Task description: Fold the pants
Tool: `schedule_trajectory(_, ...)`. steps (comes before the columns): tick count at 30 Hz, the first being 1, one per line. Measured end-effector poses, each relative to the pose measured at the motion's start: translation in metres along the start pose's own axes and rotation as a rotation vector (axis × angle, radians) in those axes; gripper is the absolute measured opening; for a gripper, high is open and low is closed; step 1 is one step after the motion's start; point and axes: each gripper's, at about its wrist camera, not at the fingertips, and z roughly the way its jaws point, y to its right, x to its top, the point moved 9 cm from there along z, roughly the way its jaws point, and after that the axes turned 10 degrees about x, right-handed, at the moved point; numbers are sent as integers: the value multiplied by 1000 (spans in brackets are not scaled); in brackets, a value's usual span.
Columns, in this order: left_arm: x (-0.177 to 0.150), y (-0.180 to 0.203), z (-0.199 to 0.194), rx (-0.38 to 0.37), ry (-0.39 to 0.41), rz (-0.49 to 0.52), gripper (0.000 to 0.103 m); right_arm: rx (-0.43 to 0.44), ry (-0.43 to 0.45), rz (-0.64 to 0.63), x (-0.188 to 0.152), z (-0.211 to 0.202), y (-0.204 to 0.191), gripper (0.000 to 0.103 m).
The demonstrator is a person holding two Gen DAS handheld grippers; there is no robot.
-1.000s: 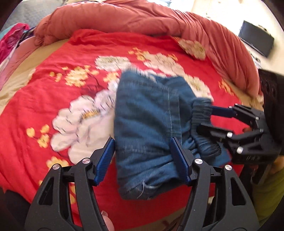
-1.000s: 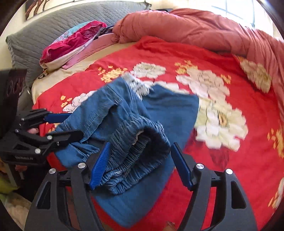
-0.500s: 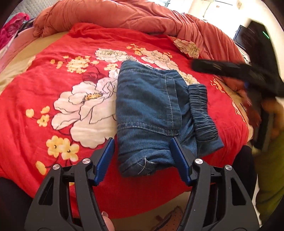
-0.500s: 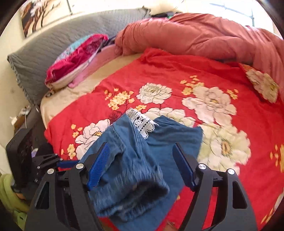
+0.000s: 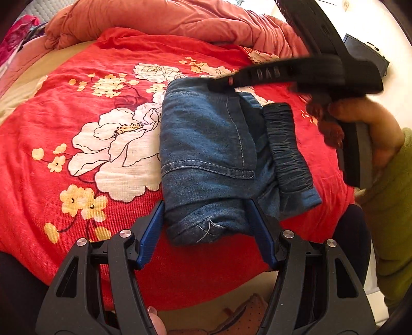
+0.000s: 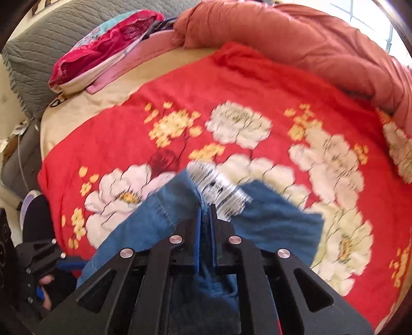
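The blue denim pants (image 5: 206, 144) lie folded in a compact bundle on the red floral bedspread (image 5: 77, 103), their gathered elastic waistband (image 5: 285, 149) on the right side. My left gripper (image 5: 204, 219) is open, its blue pads standing either side of the bundle's near end. My right gripper (image 5: 219, 86) hovers blurred over the far edge of the pants, held by a hand (image 5: 373, 123). In the right wrist view the right gripper (image 6: 205, 208) is shut with nothing held, above the pants (image 6: 154, 226) and a white lace trim (image 6: 219, 185).
A rust-coloured quilt (image 5: 167, 18) is bunched along the far side of the bed. Pink and red pillows (image 6: 103, 46) lean on a grey headboard (image 6: 38, 51). The bed's near edge runs just under my left gripper. A green sleeve (image 5: 391, 219) fills the right.
The right gripper let go of the waistband end, which now lies flat on the bundle, then rose, moved toward the far edge and shut. The left gripper has stayed put.
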Motion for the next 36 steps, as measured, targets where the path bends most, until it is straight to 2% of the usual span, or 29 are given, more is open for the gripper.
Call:
schedule_trajectory(5, -1, 2, 0, 6, -8, 2, 56, -161, -75, -45, -3, 26, 23, 0)
schedule_trajectory(8, -1, 2, 1, 7, -10, 4, 56, -146, -86, -2, -14, 36, 35, 0)
schedule_trajectory(11, -2, 2, 3, 2, -17, 0, 56, -120, -42, 52, -17, 23, 42, 0)
schedule_trajectory(13, -1, 1, 3, -4, -17, -6, 56, -79, 17, 94, -15, 6, 40, 8)
schedule_trajectory(15, 0, 0, 3, -11, -18, -12, 57, -48, 92, 119, -15, -19, 35, 35)
schedule_trajectory(19, 1, -3, -3, -39, -16, -35, 57, -20, 202, 100, -29, -65, 11, 40)
schedule_trajectory(23, 6, -10, -20, -59, 17, -48, 57, 18, 271, 83, -53, -93, -11, 49)
schedule_trajectory(28, 21, -41, -40, -8, 76, -84, 56, 19, 283, -19, -96, -109, -49, 49)
schedule_trajectory(30, 28, -47, -41, 5, 82, -85, 46, 11, 272, -82, -107, -109, -69, 49)
schedule_trajectory(32, 39, -42, -37, -32, 67, -65, 37, 5, 255, -166, -115, -103, -92, 49)
schedule_trajectory(36, 55, -23, -20, -115, 3, 6, 35, 4, 218, -310, -115, -87, -126, 43)
